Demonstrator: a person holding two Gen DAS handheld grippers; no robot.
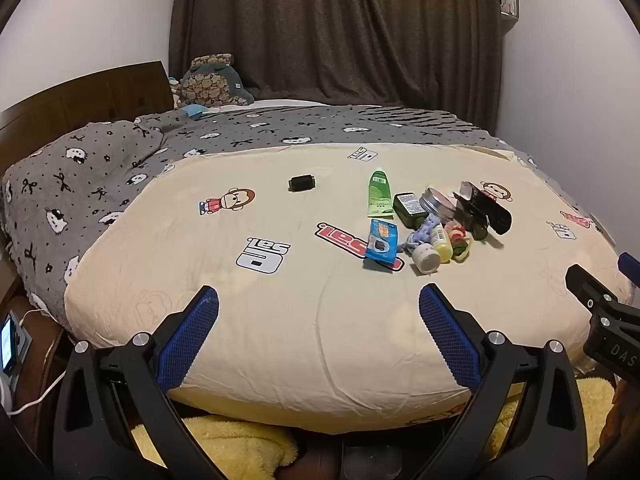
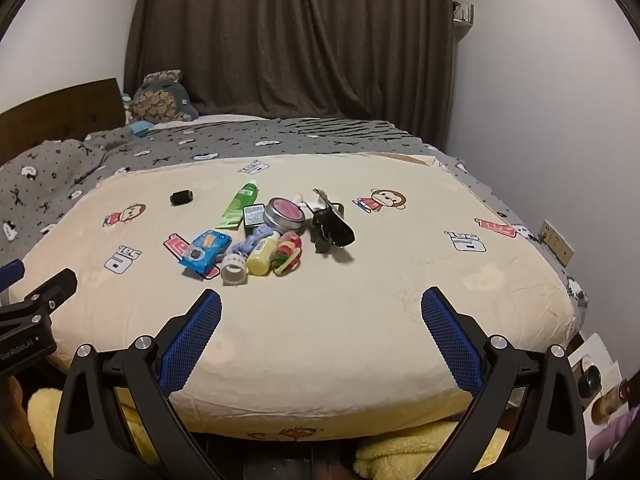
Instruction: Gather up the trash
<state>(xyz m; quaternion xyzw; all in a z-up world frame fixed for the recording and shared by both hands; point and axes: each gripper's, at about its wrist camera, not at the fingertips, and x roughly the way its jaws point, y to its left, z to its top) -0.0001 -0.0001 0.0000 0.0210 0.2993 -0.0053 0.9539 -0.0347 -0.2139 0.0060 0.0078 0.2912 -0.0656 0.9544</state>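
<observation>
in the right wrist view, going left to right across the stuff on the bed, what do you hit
small black spool → blue snack packet → white tape roll → yellow squeeze bottle → round metal tin with pink lid → black glossy pouch. The green tube and dark box overlap this run, so I left them out.

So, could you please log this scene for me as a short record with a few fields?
setting: bed with cream quilt, grey blanket behind
pile: green tube, blue packet, round tin, yellow bottle, tape roll, black pouch
apart from pile: black spool, to its left
left gripper: open, empty, above quilt's near edge
right gripper: open, empty, above quilt's near edge
contact: neither gripper touches any item
bin: none in view
</observation>
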